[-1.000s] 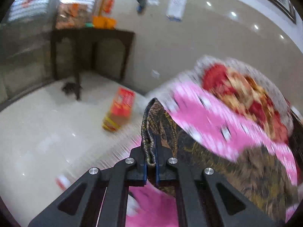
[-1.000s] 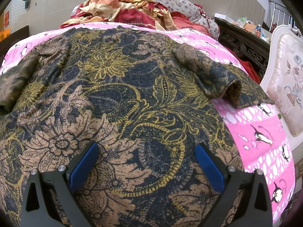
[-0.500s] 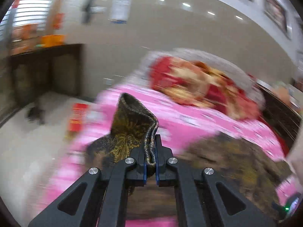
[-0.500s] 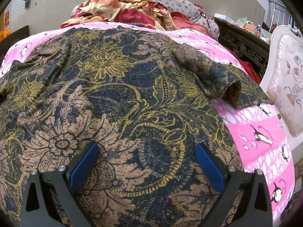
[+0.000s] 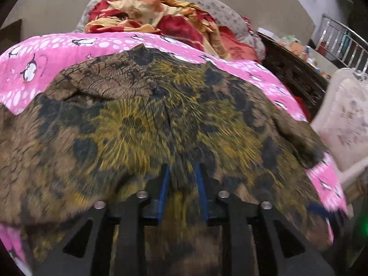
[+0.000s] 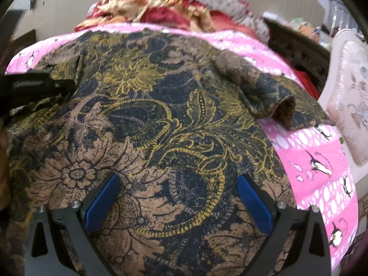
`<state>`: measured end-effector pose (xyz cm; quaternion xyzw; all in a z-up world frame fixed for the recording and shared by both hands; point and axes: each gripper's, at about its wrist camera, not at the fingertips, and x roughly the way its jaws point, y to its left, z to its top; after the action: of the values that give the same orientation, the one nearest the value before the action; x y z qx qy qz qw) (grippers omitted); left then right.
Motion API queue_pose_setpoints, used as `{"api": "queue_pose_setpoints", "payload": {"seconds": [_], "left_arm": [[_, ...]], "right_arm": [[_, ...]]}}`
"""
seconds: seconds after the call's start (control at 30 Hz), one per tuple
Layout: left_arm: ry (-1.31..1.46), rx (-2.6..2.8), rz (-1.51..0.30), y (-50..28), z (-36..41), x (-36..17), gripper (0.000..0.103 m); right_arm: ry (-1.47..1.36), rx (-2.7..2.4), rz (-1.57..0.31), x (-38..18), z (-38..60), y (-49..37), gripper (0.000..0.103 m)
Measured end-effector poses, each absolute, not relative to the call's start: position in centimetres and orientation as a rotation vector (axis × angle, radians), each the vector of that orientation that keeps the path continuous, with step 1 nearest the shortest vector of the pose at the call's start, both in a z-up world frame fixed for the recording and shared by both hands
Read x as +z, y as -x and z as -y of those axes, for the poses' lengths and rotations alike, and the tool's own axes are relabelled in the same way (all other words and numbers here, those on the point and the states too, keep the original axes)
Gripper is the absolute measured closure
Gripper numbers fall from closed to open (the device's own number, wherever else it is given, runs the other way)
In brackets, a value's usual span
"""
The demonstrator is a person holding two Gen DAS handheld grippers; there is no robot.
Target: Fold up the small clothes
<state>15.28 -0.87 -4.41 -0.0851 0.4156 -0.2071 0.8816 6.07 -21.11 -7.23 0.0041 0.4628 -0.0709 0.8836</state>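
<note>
A: Where's the garment seen?
B: It's spread flat on the pink penguin bedsheet, dark w/ gold & tan floral print. Most of both views is filled by it. A sleeve is seen on the right side, its cuff end curled up so the opening is shown, lying partly on the pink sheet.

A: Left gripper — state?
B: Fingers are held a little apart, blue pads facing each other, w/ a narrow gap. A ridge of the fabric is seen between the pads, but the view is blurred by motion, so whether cloth is actually pinched can't be told. The gripper is set low over the near part of the garment.

A: Right gripper?
B: Spread wide. Blue pads are well apart, nothing is held between them; flat fabric is seen in the gap. It's placed just above the near part of the garment.

A: Is the left one seen from the right cam?
B: A black part is seen at the left edge, over the garment's left side; likely that gripper, not certain.

A: Surroundings?
B: A crumpled red & orange blanket is piled at the far end of the bed, against a grey patterned pillow. A dark carved wood frame is seen to the right, w/ a pale upholstered chair beside it.
</note>
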Motion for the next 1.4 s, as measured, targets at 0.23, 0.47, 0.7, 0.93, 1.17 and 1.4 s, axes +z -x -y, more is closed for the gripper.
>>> {"api": "queue_pose_setpoints", "payload": {"seconds": [0.23,0.47,0.7,0.93,1.17,1.4], "left_arm": [[0.03,-0.313,-0.844,-9.3,-4.5,-6.4,0.098],[0.28,-0.191,-0.815,-7.9,-9.3,-7.5,0.098],[0.294,-0.181,-0.807,-7.6,-9.0,-7.8,0.098],[0.299,-0.18,-0.81,-7.9,-9.3,-7.8,0.098],[0.288,-0.176,-0.813,-7.9,-9.1,-7.7,0.098],[0.285,-0.175,-0.813,-7.9,-9.0,-7.7,0.098]], "right_arm": [[-0.141,0.155,-0.847,-2.5,19.3,-11.6,0.005],[-0.144,0.464,-0.896,-6.3,13.3,-17.8,0.035],[-0.342,0.586,-0.933,-8.1,14.2,-19.5,0.049],[-0.445,0.64,-0.908,-8.4,16.1,-19.4,0.067],[-0.391,0.652,-0.915,-9.2,15.4,-19.7,0.08],[-0.378,0.575,-0.906,-9.3,14.9,-20.4,0.08]]}}
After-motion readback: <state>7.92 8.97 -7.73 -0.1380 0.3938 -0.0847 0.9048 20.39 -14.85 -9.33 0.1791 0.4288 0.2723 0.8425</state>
